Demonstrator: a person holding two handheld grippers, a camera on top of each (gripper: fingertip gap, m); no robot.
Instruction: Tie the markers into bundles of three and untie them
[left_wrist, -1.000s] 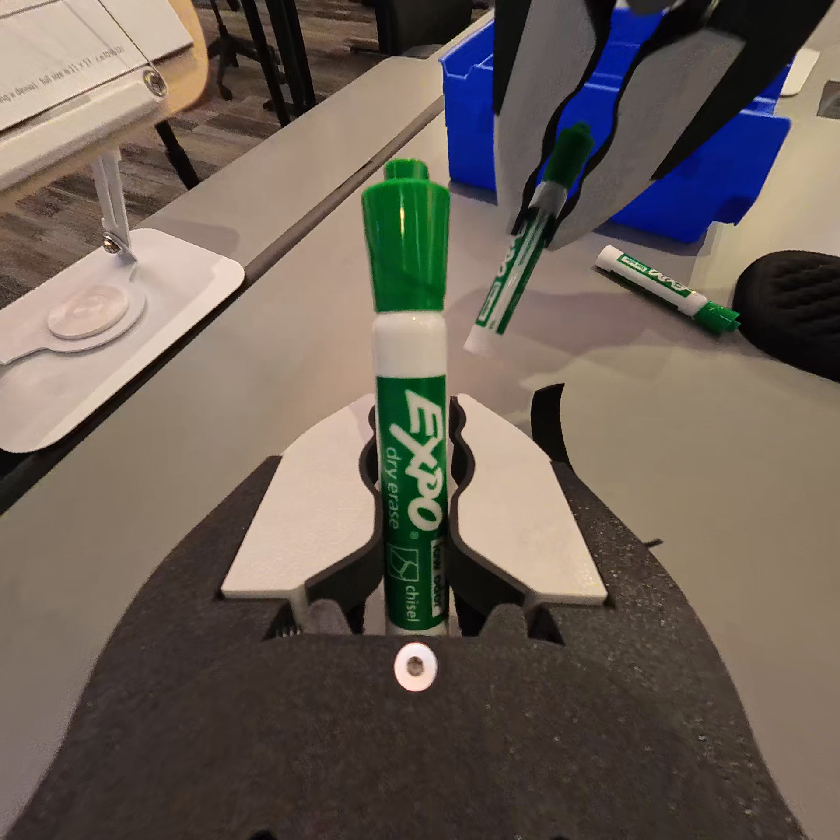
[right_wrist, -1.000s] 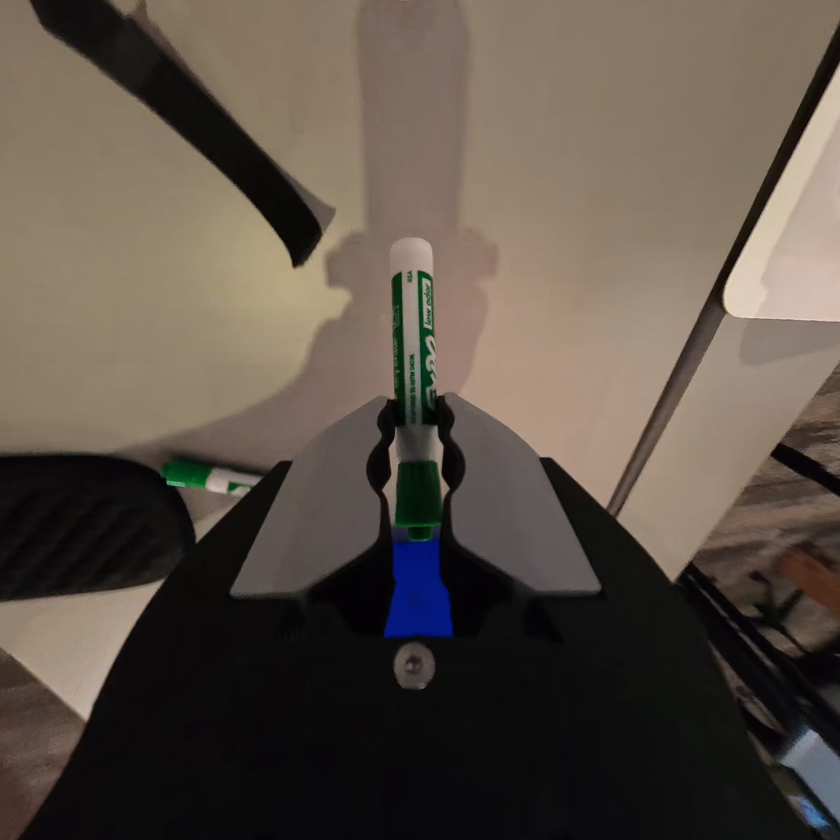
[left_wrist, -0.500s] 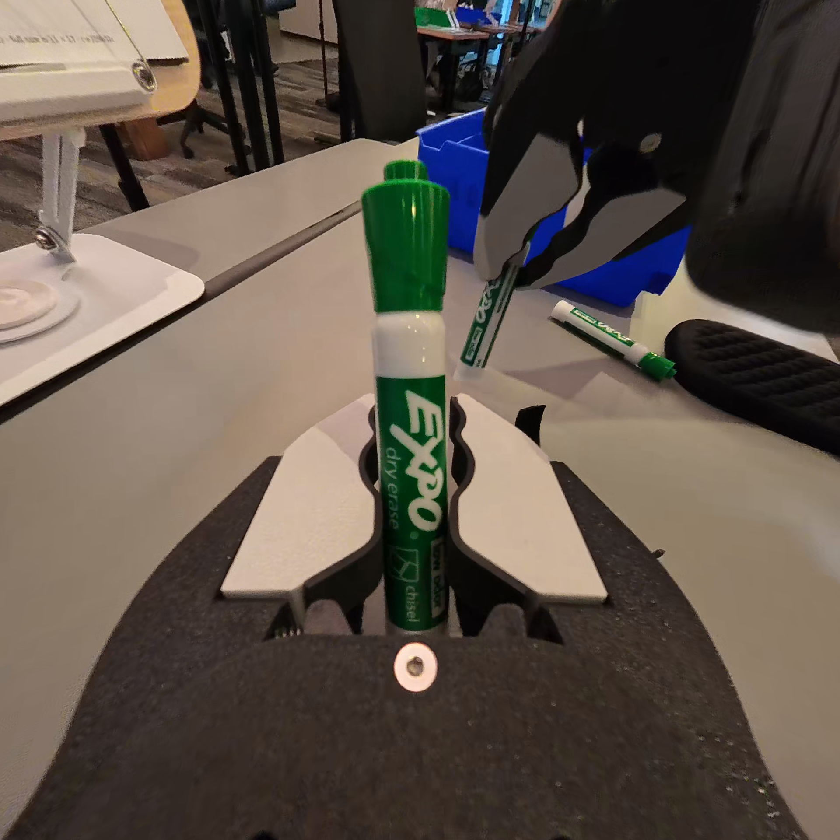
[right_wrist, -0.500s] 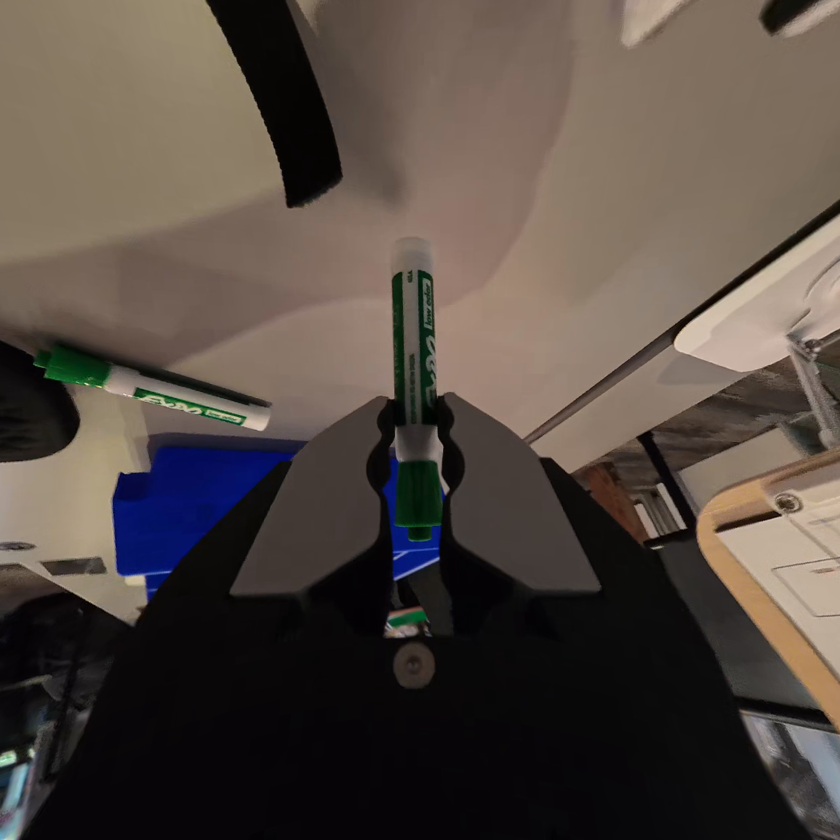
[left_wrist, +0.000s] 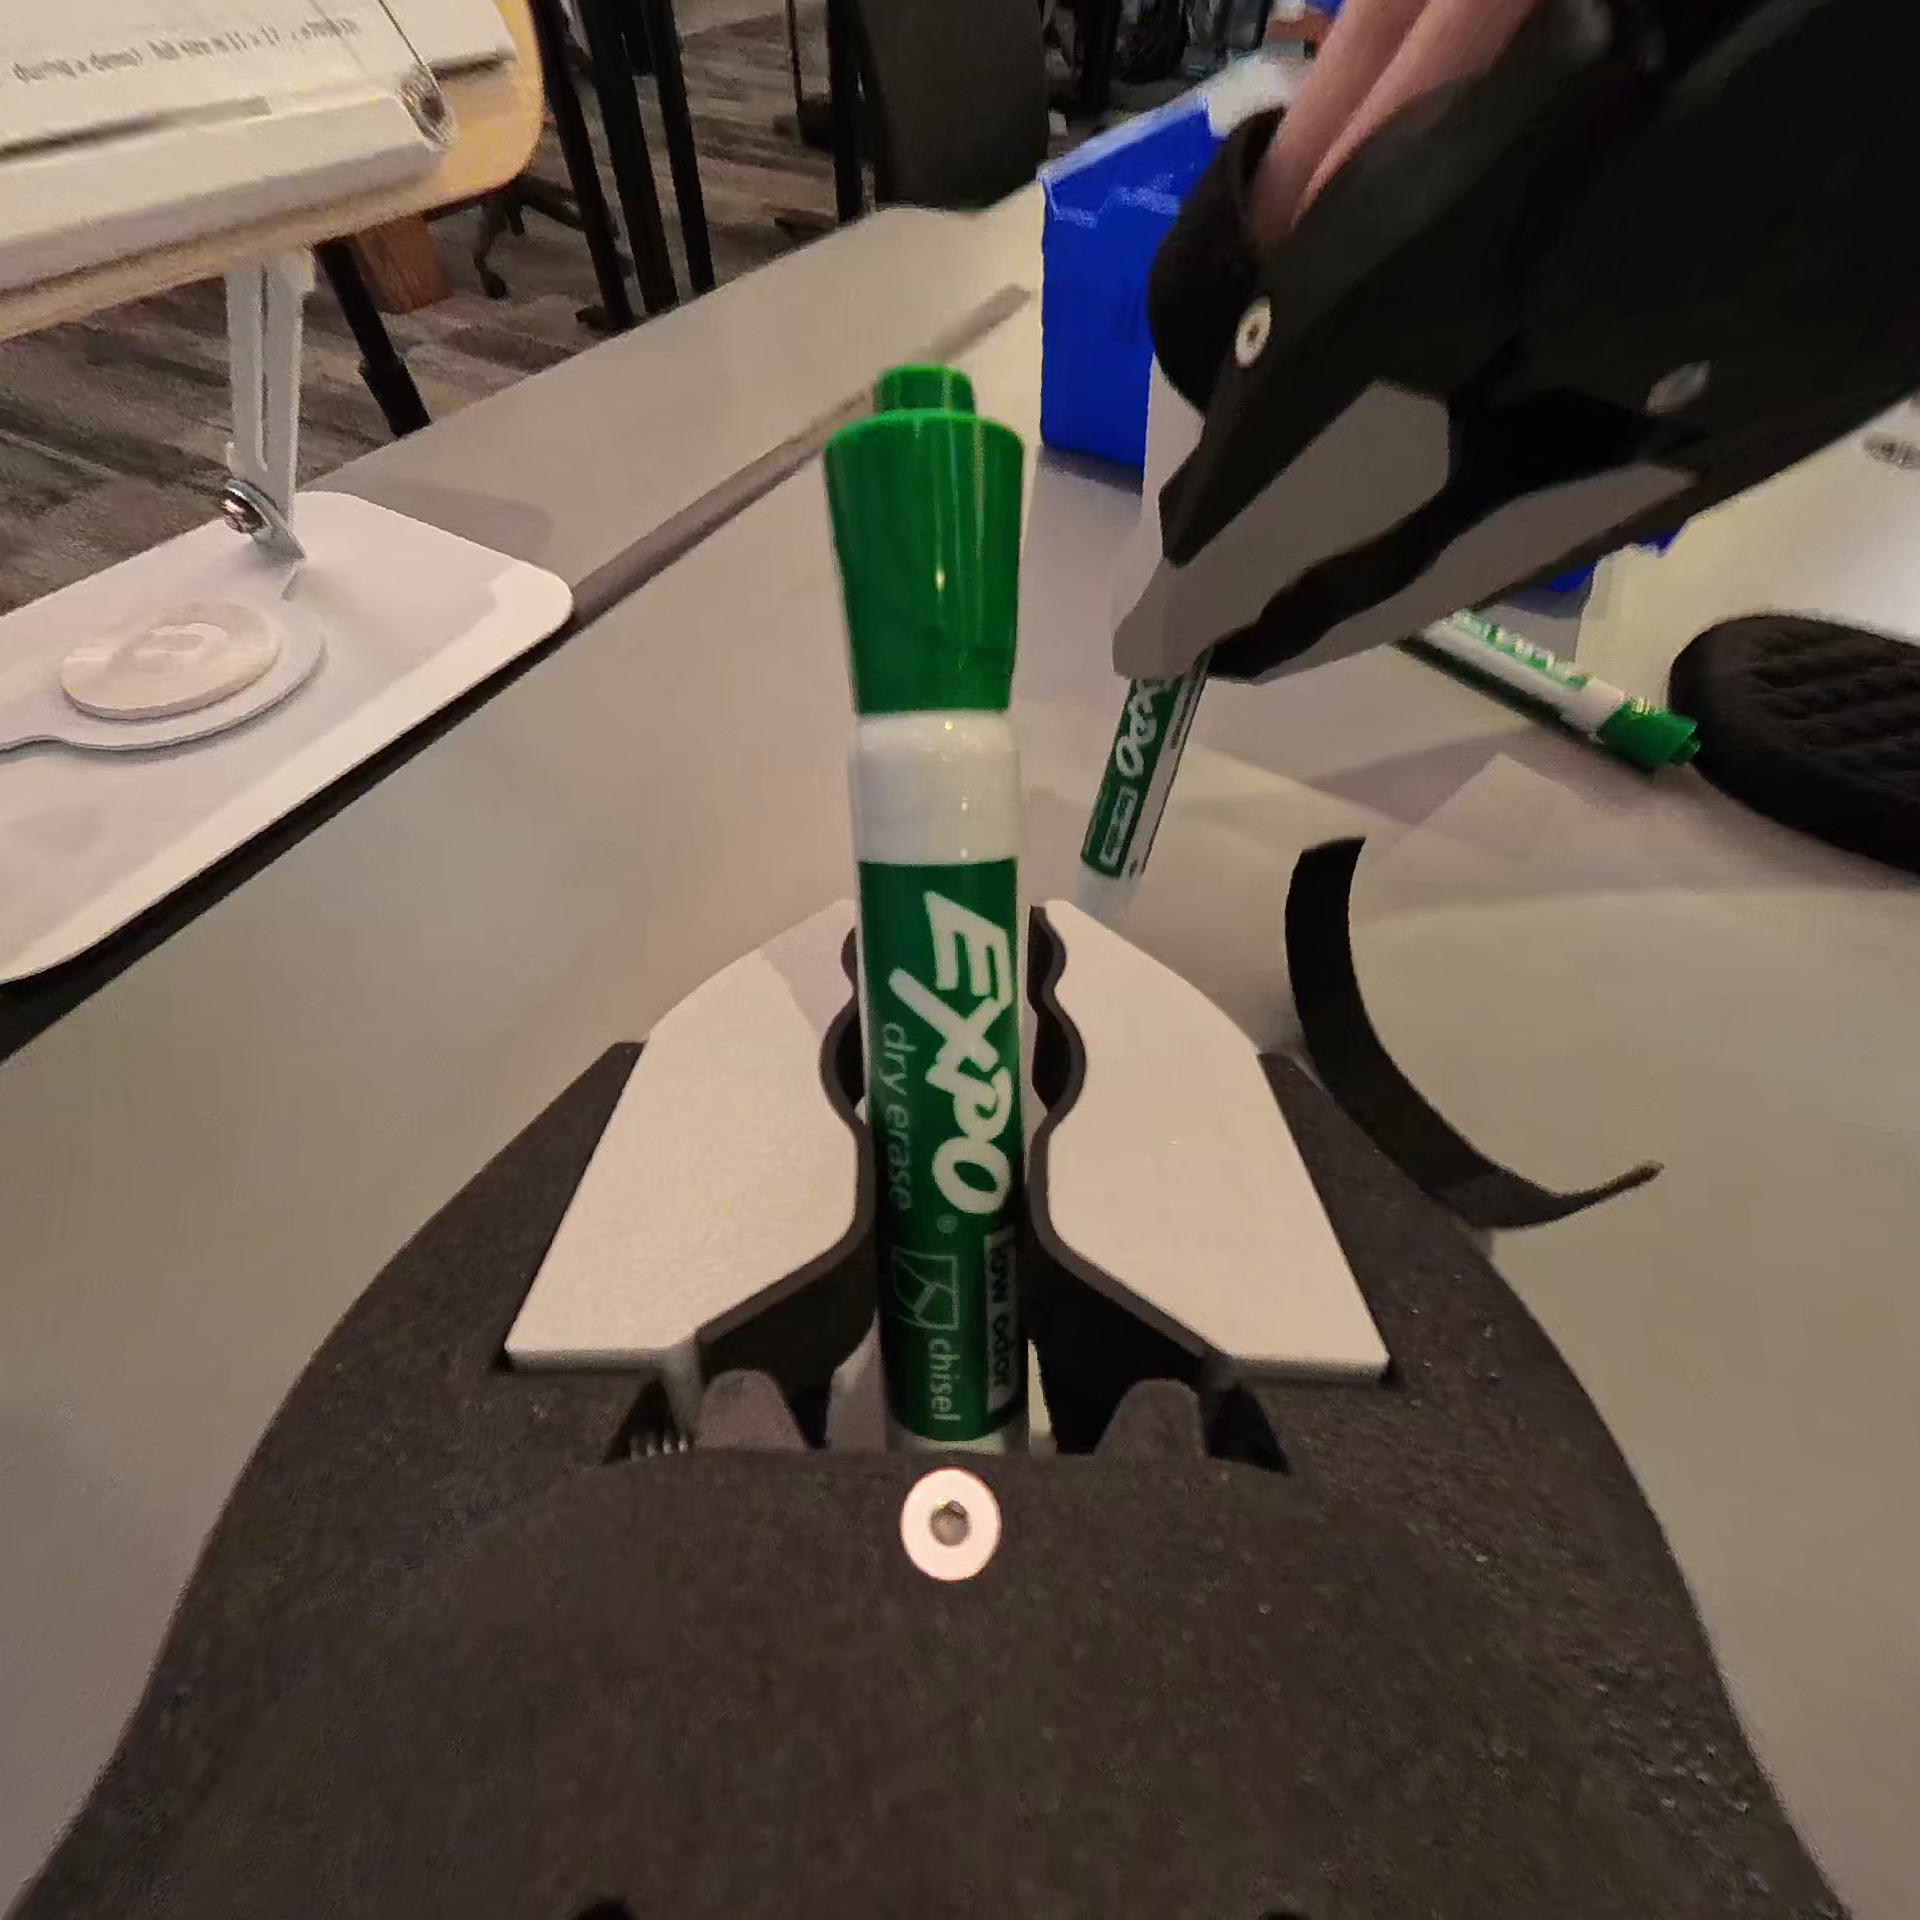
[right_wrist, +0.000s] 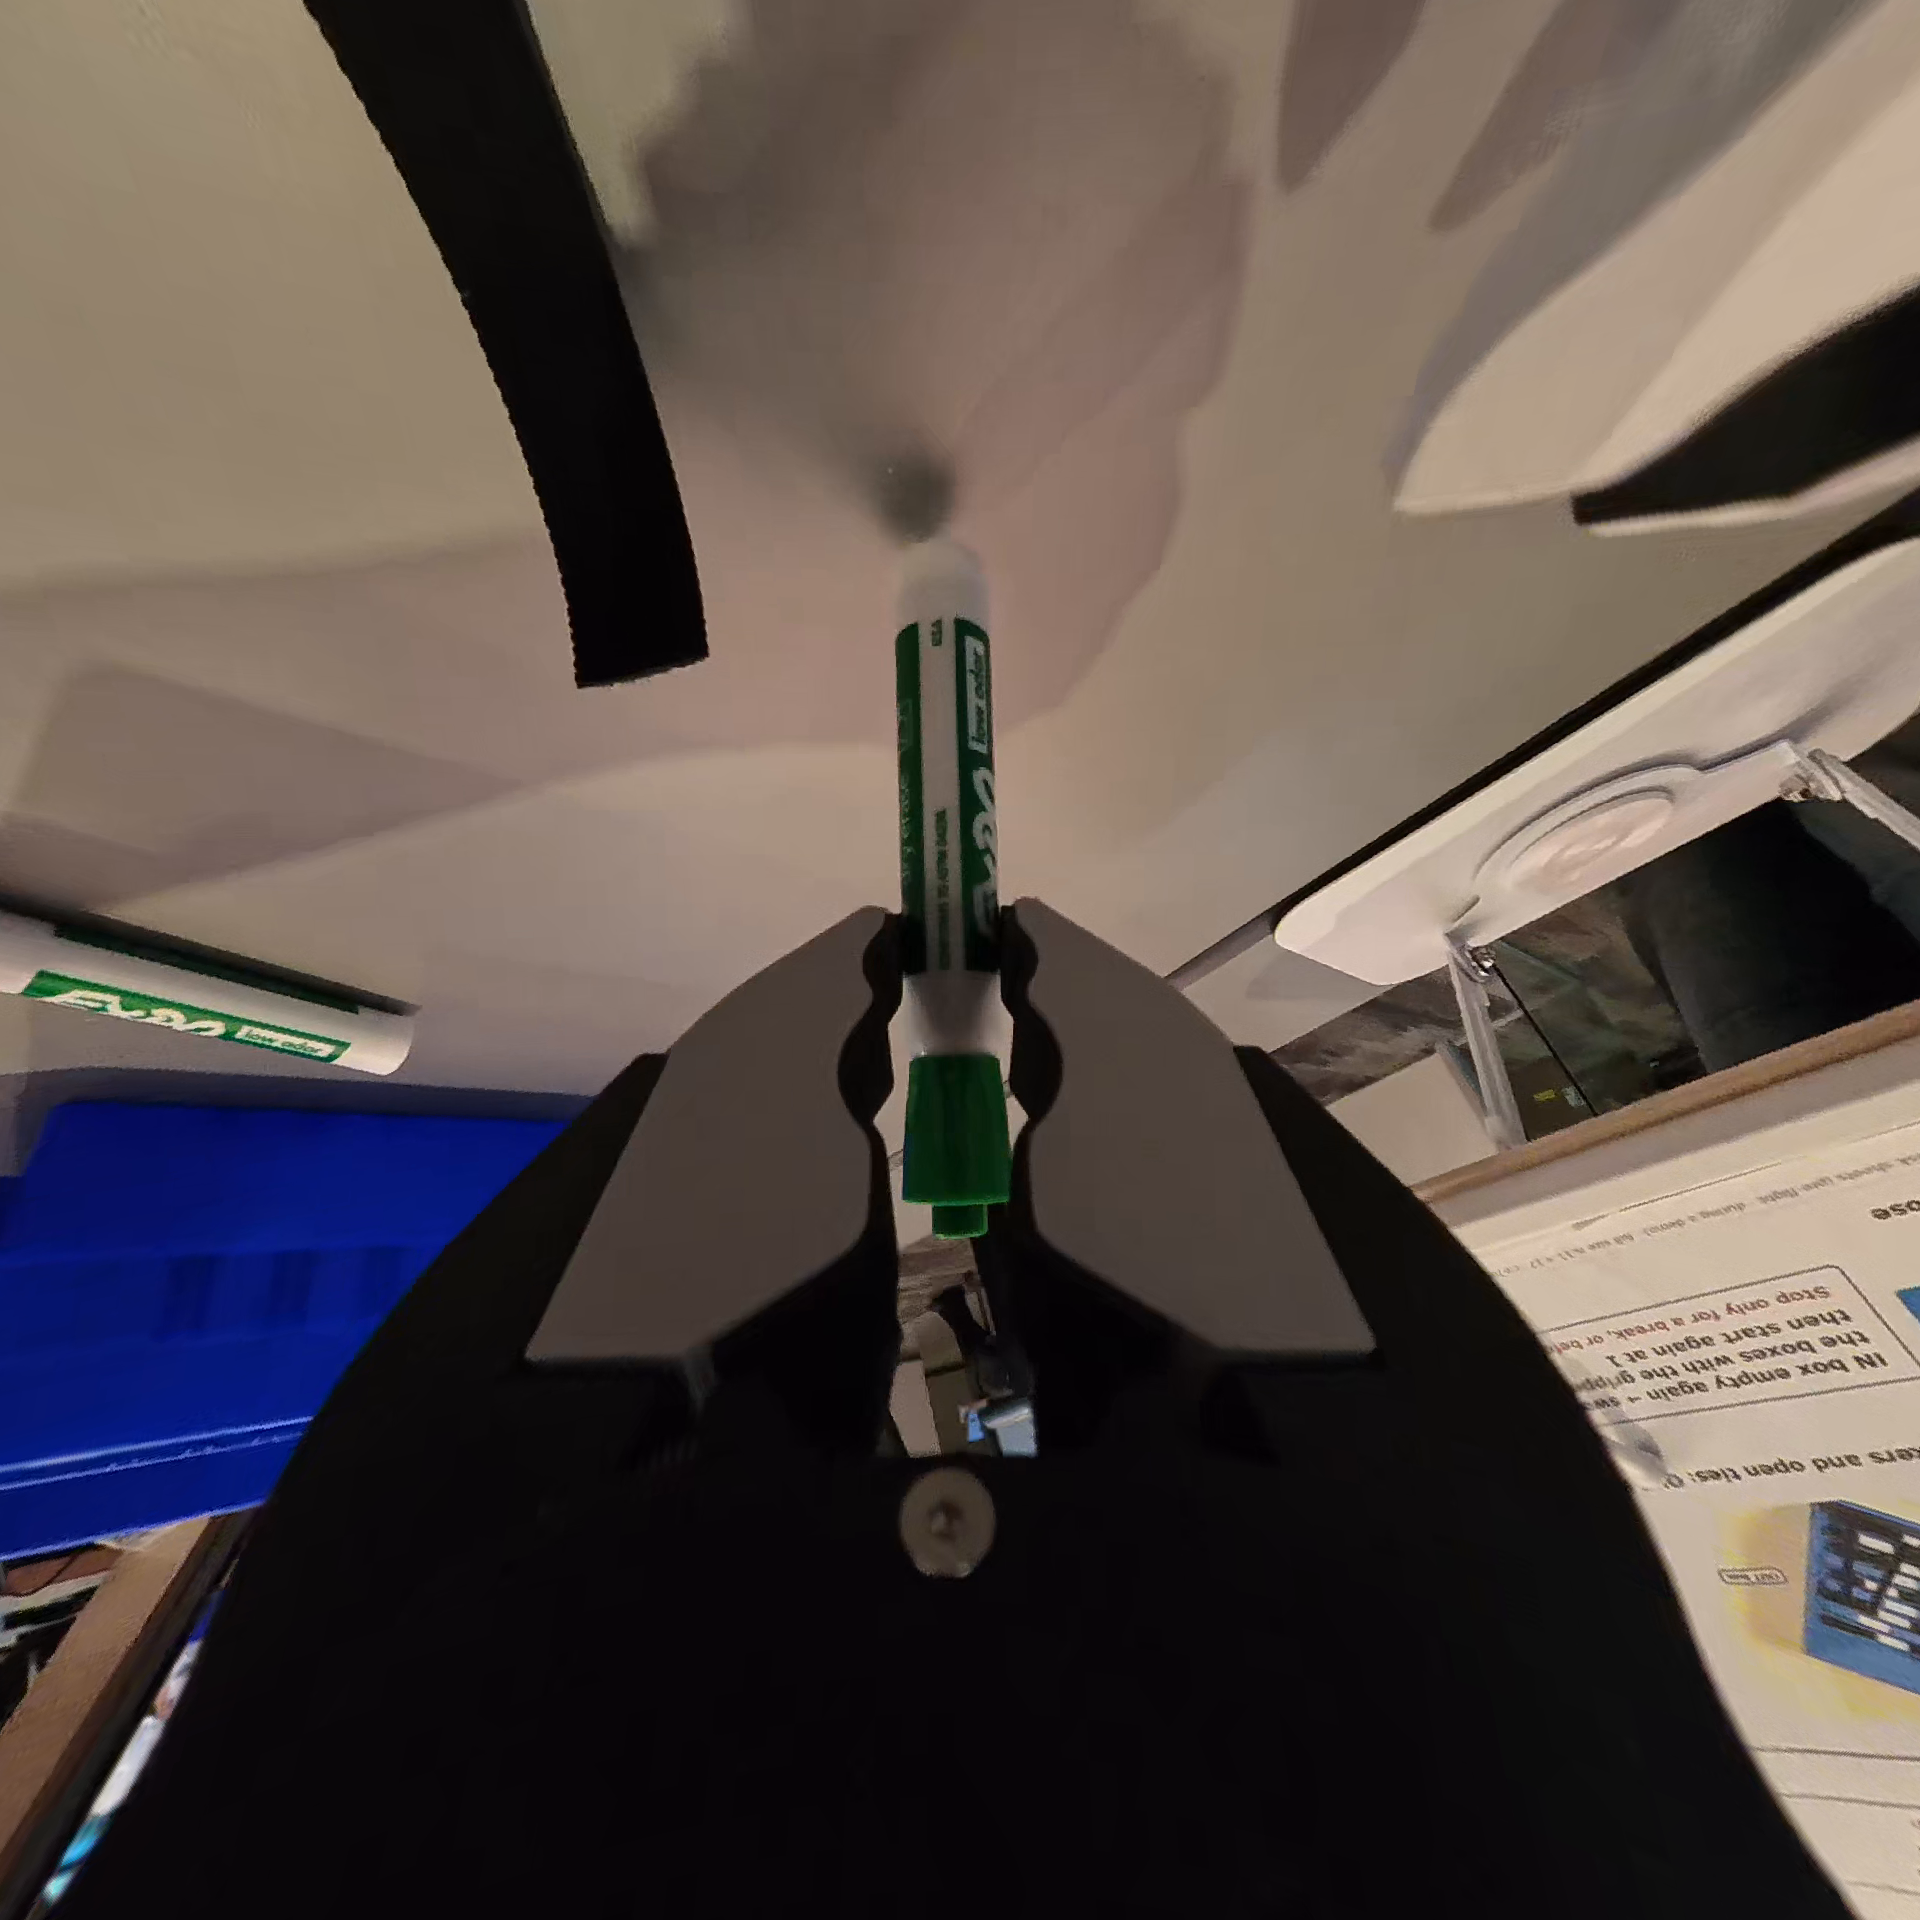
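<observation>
Your right gripper has swung in from beside the blue bin at the far edge of the table and now hangs just beside your left gripper, where a second ago it was well apart. Its jaws are closed on one green marker, gripped near the cap, white butt end pointing down at the table and close to it. That end now sits just off the tip of your left jaws.

Your left jaws are clamped tight on an upright marker, cap up; a second green cap peeks out right behind it, so you appear to hold two there, though the rear one is mostly hidden.

This looks like the third marker arriving to complete a bundle of three. The black strap lies curled on the table just right of your left gripper, not yet round anything. One more spare marker lies flat farther out, next to a black pad near the right edge.

Line the incoming marker up parallel with the held pair before you let go; it is tilted now, and its cap points the opposite way.
</observation>
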